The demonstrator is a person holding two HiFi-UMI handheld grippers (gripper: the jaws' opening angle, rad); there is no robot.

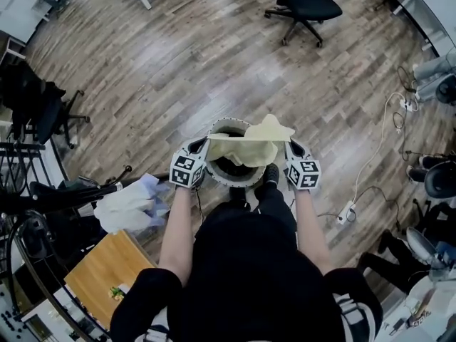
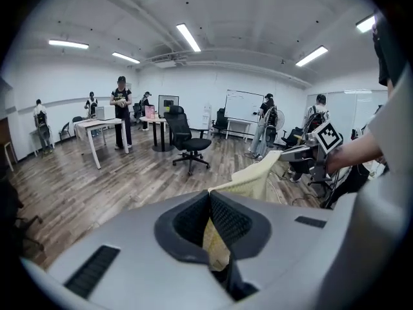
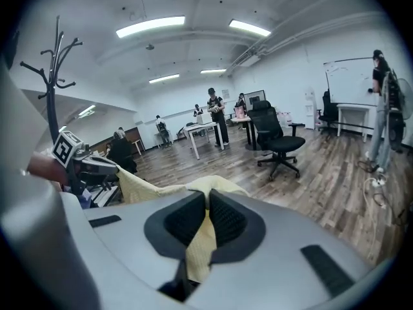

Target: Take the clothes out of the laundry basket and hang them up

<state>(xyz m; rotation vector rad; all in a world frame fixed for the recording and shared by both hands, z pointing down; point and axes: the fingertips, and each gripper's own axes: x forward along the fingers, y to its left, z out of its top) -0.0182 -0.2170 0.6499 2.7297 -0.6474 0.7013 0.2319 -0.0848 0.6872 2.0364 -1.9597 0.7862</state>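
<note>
At the bottom centre of the head view, a person in a black top reaches both forearms forward. The left claw (image 1: 204, 147) is pinched on one corner of a pale yellow garment (image 1: 251, 147) and the right claw (image 1: 291, 147) on the opposite corner. The cloth's upper edge runs taut between them just above mid-frame, with the rest sagging below and one flap sticking up. Each gripper view shows the yellow knit squeezed between dark ribbed pads (image 2: 229, 221), with a tail of it hanging behind them. Under the garment a round laundry basket (image 1: 226, 182) stands on the wooden floor (image 1: 178, 70), its dark inside partly covered by the cloth. A black shoe (image 1: 271, 173) sits just beside its rim. At lower left are a wooden bench (image 1: 107, 269) and, near it, a heap of white and pale blue cloth (image 1: 132, 205). At the right edge a white power strip (image 1: 347, 211) lies on the floor with its cable trailing upward. A black office chair (image 1: 303, 6) stands at the top of the frame. In the right gripper view a dark coat stand (image 3: 55, 63) rises at upper left, and people stand at white desks far across the room.
</note>
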